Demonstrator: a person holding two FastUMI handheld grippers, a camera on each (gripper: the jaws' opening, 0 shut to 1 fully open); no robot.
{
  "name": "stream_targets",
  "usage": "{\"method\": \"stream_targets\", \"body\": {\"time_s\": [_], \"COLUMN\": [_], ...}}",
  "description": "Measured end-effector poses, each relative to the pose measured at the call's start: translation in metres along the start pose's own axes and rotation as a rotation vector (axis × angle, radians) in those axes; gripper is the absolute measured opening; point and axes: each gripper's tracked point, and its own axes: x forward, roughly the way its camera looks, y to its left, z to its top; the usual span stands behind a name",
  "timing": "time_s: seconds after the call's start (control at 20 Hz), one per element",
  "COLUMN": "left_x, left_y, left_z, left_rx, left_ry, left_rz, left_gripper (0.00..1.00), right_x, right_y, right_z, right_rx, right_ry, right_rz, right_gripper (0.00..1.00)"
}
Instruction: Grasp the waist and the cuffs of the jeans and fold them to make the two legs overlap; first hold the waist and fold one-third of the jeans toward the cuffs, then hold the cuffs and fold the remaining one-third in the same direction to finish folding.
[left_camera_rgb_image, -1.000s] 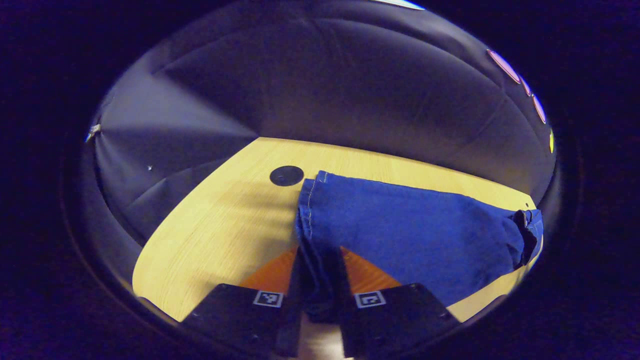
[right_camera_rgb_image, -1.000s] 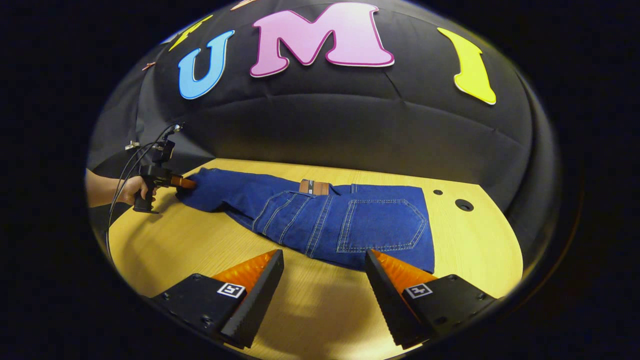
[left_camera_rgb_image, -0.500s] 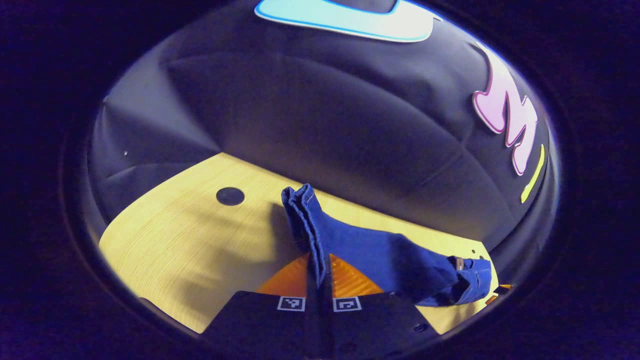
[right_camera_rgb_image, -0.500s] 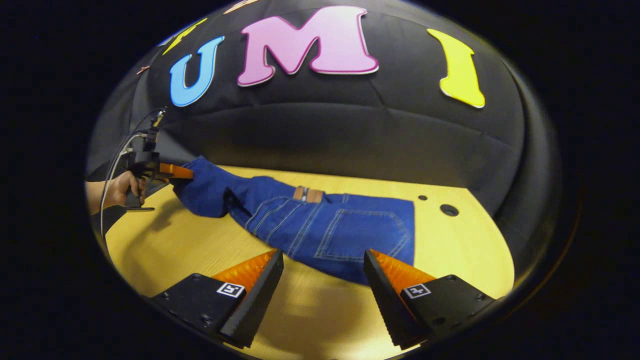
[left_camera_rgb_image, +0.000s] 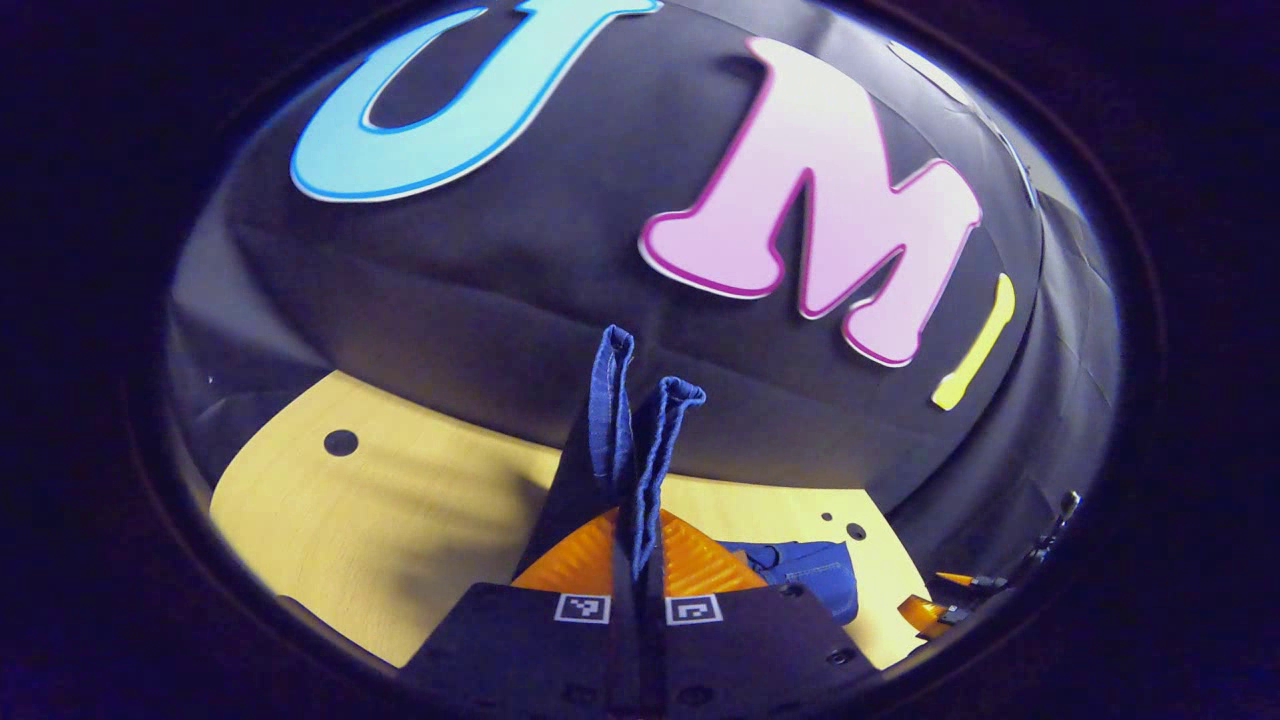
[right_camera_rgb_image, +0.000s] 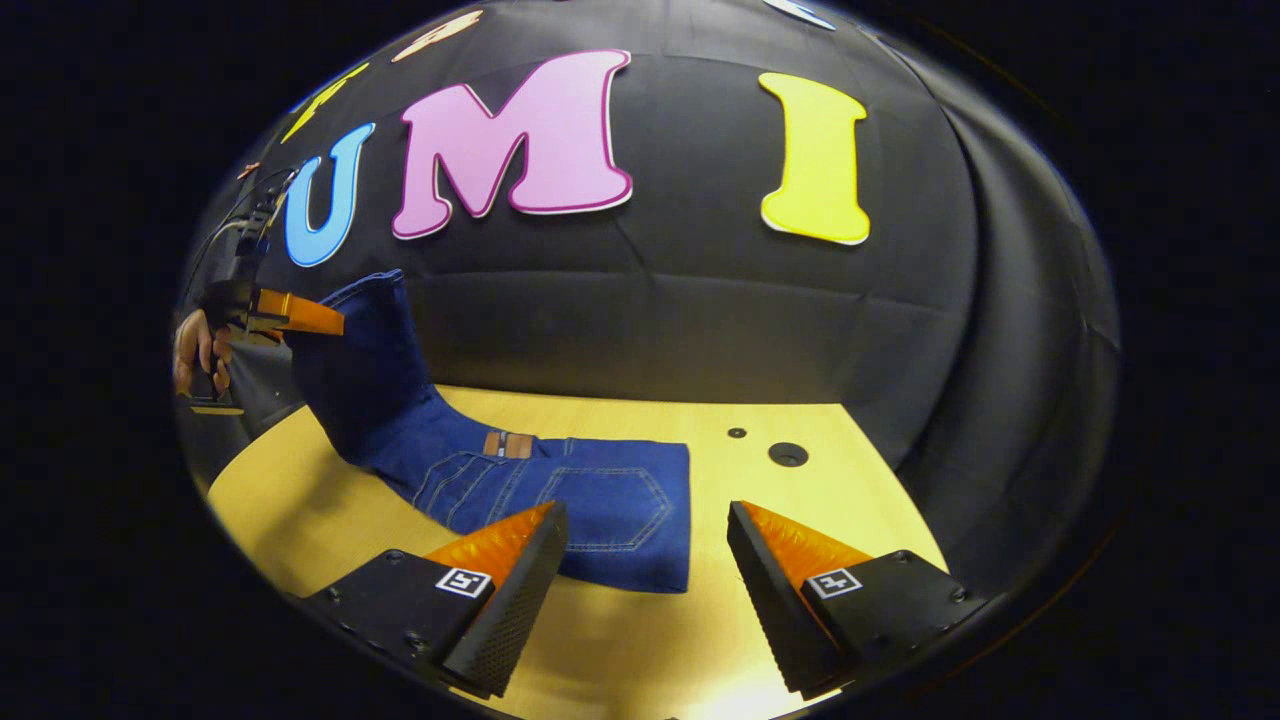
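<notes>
The left tongs (left_camera_rgb_image: 640, 560) pinch the jeans' cuffs (left_camera_rgb_image: 640, 400) high above the tabletop (right_camera_rgb_image: 800, 490) while the right tongs (right_camera_rgb_image: 645, 560) hover wide apart by the folded waist (right_camera_rgb_image: 600, 500), which may drag and unfold if the cuffs pull.

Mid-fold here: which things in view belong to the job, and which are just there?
In the job: jeans; cuffs, clamped in the left gripper; right gripper, open, holding nothing.
Just there: table; two table holes; cables.
</notes>
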Motion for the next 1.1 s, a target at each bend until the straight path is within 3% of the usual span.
{"method": "stream_targets", "body": {"time_s": [0.25, 0.45, 0.7, 0.9, 1.0, 1.1], "left_x": [0.014, 0.041, 0.075, 0.078, 0.072, 0.055], "left_y": [-0.129, -0.203, -0.245, -0.254, -0.261, -0.258], "left_z": [-0.038, -0.081, -0.142, -0.173, -0.174, -0.163], "left_rx": [-0.004, -0.018, -0.001, 0.033, 0.042, 0.053], "left_ry": [0.067, 0.128, 0.211, 0.247, 0.228, 0.188], "left_rz": [-0.118, -0.22, -0.281, -0.287, -0.299, -0.31], "left_gripper": [0.06, 0.06, 0.06, 0.12, 0.23, 0.54], "right_x": [-0.021, -0.044, -0.073, -0.093, -0.103, -0.113], "right_y": [-0.027, -0.052, -0.079, -0.09, -0.091, -0.088], "right_z": [0.01, 0.01, -0.002, -0.004, -0.002, 0.004], "right_rx": [0.034, 0.046, 0.071, 0.084, 0.088, 0.088], "right_ry": [-0.022, -0.029, -0.017, -0.021, -0.024, -0.034], "right_rz": [-0.027, -0.067, -0.118, -0.151, -0.159, -0.163], "right_gripper": [0.98, 0.98, 0.98, 0.98, 0.98, 0.98]}}
